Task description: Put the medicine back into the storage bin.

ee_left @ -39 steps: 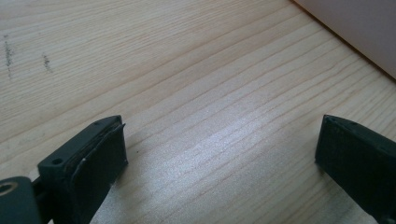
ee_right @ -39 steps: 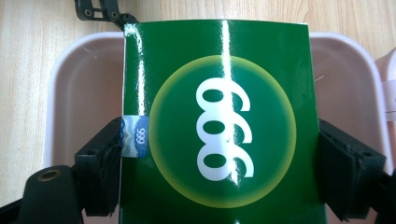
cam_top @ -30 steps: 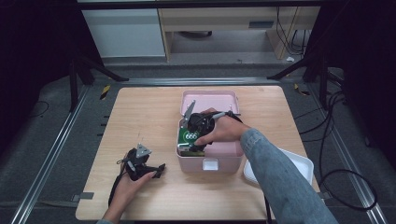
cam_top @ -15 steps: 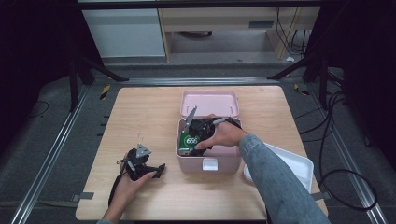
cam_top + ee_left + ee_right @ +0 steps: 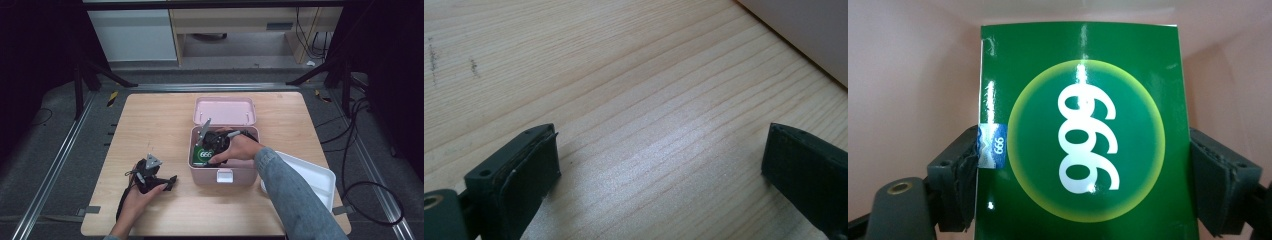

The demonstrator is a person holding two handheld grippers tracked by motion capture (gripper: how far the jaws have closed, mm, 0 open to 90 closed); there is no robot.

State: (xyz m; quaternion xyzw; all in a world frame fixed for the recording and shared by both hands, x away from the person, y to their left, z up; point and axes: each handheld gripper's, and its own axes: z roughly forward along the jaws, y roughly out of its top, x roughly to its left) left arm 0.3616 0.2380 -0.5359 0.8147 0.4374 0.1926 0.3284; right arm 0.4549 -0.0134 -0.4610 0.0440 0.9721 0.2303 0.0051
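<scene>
Wooden table [image 5: 150, 120] under studio lights: green "999" box goes into a pink case.
Right claw [image 5: 1083, 165] clamps the green box [image 5: 1078, 130] by its two sides, holding it flat inside the open pink case [image 5: 222, 176], likely to lay it down; left claw [image 5: 659, 165] rests agape on bare wood just beside the case, out of the way.

Pale wooden surface [image 5: 150, 125] with fine grain, a few faint dark marks in the left gripper view. White tray [image 5: 312, 177] at the near right corner, overhanging the edge. Grey floor [image 5: 55, 140] all around — metal rails [image 5: 65, 150] running along both sides. Yellow-and-black marker [image 5: 113, 97] beyond the far left corner. Black stand legs [image 5: 100, 75] at far left and far right. White cabinet [image 5: 135, 35] and light wooden shelf unit [image 5: 235, 30] at the far side — black cables [image 5: 360, 145] looping on the right.
</scene>
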